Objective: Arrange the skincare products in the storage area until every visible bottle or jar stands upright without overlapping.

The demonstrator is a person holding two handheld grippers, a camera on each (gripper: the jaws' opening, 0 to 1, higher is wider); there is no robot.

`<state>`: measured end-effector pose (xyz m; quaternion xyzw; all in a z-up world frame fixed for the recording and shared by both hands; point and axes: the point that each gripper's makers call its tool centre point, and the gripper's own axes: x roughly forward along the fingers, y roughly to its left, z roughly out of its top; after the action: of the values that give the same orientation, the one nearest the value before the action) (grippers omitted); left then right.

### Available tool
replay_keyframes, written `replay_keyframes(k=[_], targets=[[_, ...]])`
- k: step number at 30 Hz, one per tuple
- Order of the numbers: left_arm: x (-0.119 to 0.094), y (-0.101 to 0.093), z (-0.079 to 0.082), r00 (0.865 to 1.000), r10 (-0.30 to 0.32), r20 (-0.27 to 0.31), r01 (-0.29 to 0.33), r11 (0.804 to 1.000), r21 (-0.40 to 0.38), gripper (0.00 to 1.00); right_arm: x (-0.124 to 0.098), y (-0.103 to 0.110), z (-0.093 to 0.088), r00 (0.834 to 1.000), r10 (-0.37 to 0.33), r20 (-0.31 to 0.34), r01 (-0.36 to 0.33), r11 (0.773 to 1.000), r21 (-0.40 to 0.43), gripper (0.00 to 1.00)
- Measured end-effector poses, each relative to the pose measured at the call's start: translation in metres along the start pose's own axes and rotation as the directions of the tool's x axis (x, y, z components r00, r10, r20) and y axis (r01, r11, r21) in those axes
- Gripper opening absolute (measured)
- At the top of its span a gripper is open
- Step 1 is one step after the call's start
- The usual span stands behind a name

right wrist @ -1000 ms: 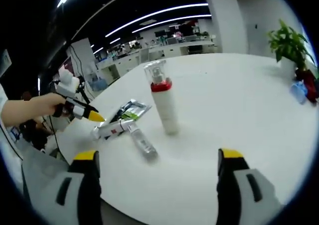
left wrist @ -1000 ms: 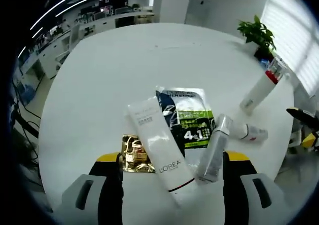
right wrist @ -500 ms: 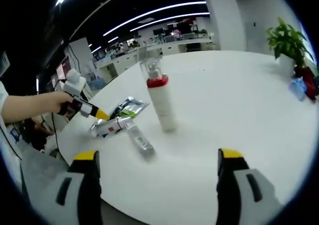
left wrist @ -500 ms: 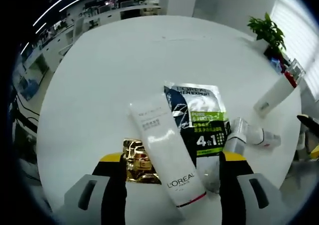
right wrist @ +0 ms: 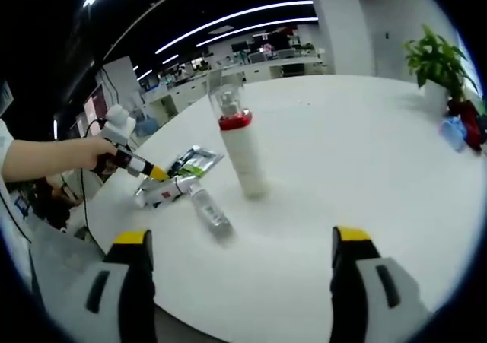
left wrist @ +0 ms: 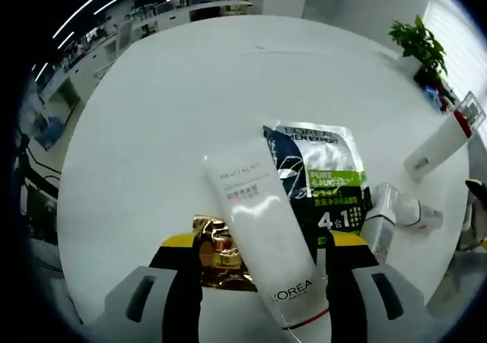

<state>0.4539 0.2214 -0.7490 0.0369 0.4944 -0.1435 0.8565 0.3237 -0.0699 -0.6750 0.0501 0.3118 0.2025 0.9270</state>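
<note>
**Left gripper lowered over the lying tube; right gripper waits, jaws wide**

Since a second ago I have brought my left gripper (left wrist: 259, 263) forward and down over the pile. The white tube (left wrist: 262, 240) now fills more of the left gripper view and its capped end runs down between my yellow-tipped jaws. The jaws stand wide on either side of it; I cannot tell whether they touch it. The gold packet (left wrist: 221, 263) lies just under the tube's left edge, partly behind my left jaw. The dark sachet (left wrist: 319, 172) with the green band lies flat, tucked under the tube's right side. The clear bottle (left wrist: 380, 221) lies on its side just right of the sachet, and a small white bottle (left wrist: 417, 215) lies beside it. The tall white bottle with the red collar (left wrist: 441, 141) stands upright, well apart from the pile.

My right gripper (right wrist: 240, 282) has barely shifted: jaws wide apart, nothing between them, hovering above the table's near edge. In the right gripper view the tall white bottle with the red collar (right wrist: 242, 149) stands upright, the clear bottle (right wrist: 209, 214) lies near its foot, and my left gripper (right wrist: 148, 170) has closed in on the pile.

Everything lies on a round white table (left wrist: 160, 107). A potted plant (left wrist: 418, 46) stands at its far side. Behind it is an open office with rows of desks and long ceiling light strips (right wrist: 228, 20).
</note>
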Motion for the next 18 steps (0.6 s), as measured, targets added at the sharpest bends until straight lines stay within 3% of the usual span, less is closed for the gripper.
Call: replay_keyframes(k=[13,18], targets=[[0.001,0.006,0.005,0.999,0.039,0.022,-0.038,0.999,-0.024,0.52,0.003,0.001,0.001,1.000,0.003,-0.005,-0.003,1.000,-0.010,0.97],[-0.002,0.011,0.004,0.998,0.058,0.023,-0.057,0.997,-0.051,0.43,0.002,0.000,0.003,1.000,0.001,-0.001,-0.001,1.000,-0.015,0.98]])
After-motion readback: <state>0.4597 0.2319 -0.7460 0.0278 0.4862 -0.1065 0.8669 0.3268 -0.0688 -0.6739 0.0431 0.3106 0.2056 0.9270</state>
